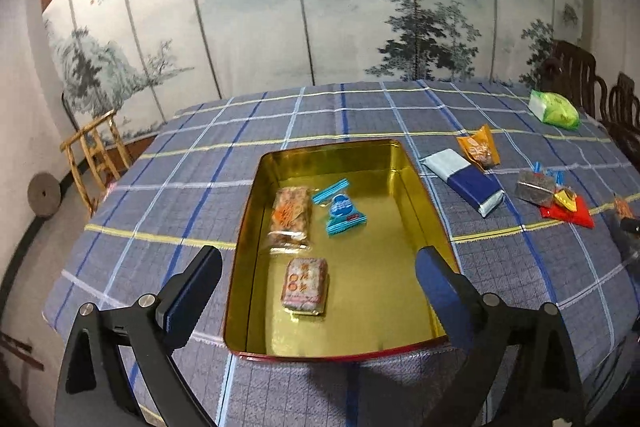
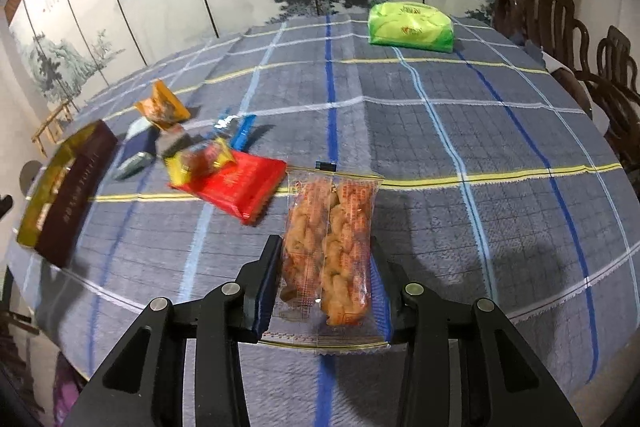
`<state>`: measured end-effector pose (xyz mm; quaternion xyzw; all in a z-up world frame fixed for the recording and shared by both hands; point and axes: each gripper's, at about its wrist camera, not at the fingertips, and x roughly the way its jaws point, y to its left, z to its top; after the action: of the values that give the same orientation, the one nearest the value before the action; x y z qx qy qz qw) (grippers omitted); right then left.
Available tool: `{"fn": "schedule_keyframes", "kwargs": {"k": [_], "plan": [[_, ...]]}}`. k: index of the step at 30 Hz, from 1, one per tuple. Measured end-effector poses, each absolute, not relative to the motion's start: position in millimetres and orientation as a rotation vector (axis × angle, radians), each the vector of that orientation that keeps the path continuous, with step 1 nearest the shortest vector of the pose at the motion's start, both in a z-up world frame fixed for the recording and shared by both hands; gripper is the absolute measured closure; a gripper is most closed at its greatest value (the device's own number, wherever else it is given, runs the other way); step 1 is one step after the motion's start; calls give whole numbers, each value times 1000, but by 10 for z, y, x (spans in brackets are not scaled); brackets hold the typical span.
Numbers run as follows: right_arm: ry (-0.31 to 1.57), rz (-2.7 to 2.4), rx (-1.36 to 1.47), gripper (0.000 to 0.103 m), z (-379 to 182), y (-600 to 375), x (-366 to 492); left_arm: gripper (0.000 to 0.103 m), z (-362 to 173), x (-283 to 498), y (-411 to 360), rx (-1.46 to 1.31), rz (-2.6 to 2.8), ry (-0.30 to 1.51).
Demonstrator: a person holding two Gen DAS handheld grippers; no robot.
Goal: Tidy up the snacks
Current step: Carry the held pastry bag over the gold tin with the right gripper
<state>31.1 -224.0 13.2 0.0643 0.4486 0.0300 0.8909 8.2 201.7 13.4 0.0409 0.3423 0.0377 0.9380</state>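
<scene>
We note a painted landscape screen [image 1: 320, 7] behind the tabletop [image 1: 320, 115] with its blue plaid cloth. The loose snacks at its right edge blur together, their labels illegible. Our left claw [image 1: 316, 291] hangs released over the gold tin [image 1: 404, 163], which holds three packets. Our right claw [image 2: 326, 287] is clenched on a clear twisted-pastry packet [image 2: 332, 227], lifted off the cloth.

Three wrapped snacks [image 1: 291, 215] lie in a tin [image 1: 424, 211] on the desk [image 1: 168, 187], with more packets [image 1: 466, 183] scattered to its right and a tissue pack [image 1: 554, 109] at the far right.
</scene>
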Motion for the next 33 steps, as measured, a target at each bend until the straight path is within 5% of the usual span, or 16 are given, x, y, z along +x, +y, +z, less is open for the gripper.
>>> {"fn": "schedule_keyframes", "kwargs": {"k": [19,33], "plan": [[847,415,132,62,900,-746,649,7,214,-118,2200,99,135,660],[933,584,125,62,734,408,1269,7,232,-137,2348,115,180,681]]}}
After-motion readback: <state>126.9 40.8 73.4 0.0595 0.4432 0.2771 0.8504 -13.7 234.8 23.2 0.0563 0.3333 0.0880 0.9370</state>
